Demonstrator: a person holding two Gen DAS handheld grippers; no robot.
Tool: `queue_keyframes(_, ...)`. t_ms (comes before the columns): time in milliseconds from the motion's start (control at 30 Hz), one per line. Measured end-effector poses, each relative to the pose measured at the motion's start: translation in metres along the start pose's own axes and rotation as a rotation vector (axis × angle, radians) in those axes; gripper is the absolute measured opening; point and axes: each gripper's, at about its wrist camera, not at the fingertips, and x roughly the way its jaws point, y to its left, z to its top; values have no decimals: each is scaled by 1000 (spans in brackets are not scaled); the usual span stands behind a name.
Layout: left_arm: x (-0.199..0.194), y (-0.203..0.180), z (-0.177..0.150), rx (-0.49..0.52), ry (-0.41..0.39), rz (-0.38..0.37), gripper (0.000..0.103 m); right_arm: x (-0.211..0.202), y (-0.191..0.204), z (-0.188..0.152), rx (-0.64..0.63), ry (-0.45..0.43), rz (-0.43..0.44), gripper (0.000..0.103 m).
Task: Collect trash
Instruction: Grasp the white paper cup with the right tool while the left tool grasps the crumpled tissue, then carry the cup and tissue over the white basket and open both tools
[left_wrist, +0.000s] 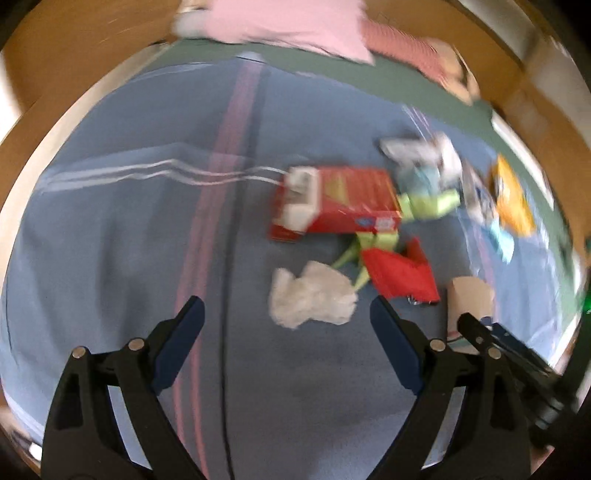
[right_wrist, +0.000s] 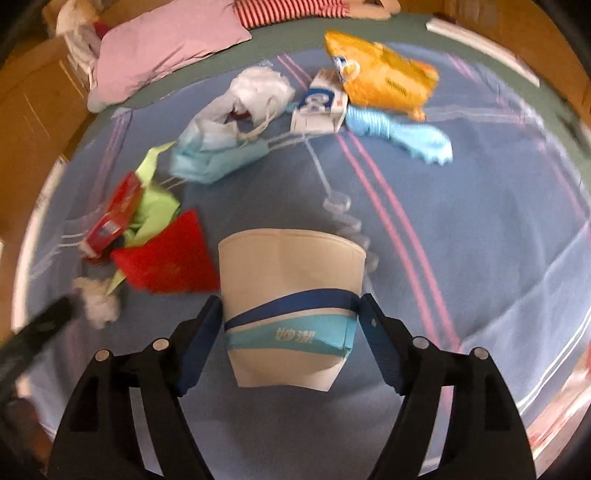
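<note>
Just above centre in the left view, the crumpled tissue (left_wrist: 310, 295) lies dead ahead between my wide-open left claw (left_wrist: 286, 314), nearer than my right claw (right_wrist: 290, 308) gripping the paper cup (right_wrist: 290, 306).

beige paper cup (right_wrist: 290, 291) upside-down, trash (right_wrist: 221, 147) scattered behind.

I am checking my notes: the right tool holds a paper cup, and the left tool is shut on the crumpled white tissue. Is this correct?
Not quite. The right tool does hold the paper cup. But the left tool is open and holds nothing; in the left wrist view the crumpled white tissue lies on the blue sheet just ahead of its fingers.
</note>
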Motion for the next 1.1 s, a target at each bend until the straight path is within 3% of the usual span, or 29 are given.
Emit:
queue_keyframes(67, 12, -7, 2, 53, 17, 13, 78, -8, -2, -11, 25, -7, 20, 75)
queue_keyframes(100, 20, -10, 2, 75, 35, 6, 67, -12, -3, -17, 32, -11, 35, 75)
queue_keyframes(167, 30, -8, 1, 86, 59, -46, 51, -19, -4, -23, 38, -14, 54, 75)
queue_keyframes(200, 34, -6, 1, 75, 72, -82, 34, -25, -7, -25, 46, -19, 63, 75)
queue_keyframes(267, 27, 0, 3, 39, 65, -115, 21, -37, -12, -27, 70, -47, 78, 75)
queue_keyframes(333, 15, 6, 4, 20, 44, -127, 19, -48, -16, -24, 96, -82, 86, 75)
queue_keyframes(433, -7, 16, -1, -47, 11, -85, 18, -52, -23, -17, 112, -94, 63, 75)
queue_keyframes(600, -54, 27, -25, -171, -86, -242, 18, -40, -21, -20, 97, -39, 26, 76)
queue_keyframes(733, -66, 19, -37, -154, -136, -174, 18, -28, -15, -28, 63, -30, -33, 76)
queue_keyframes(933, -66, 16, -39, -148, -131, -153, 18, -8, -7, -23, 32, -25, -93, 76)
queue_keyframes(1100, -69, 15, -40, -129, -144, -137, 18, -7, -4, -26, 19, -33, -89, 70)
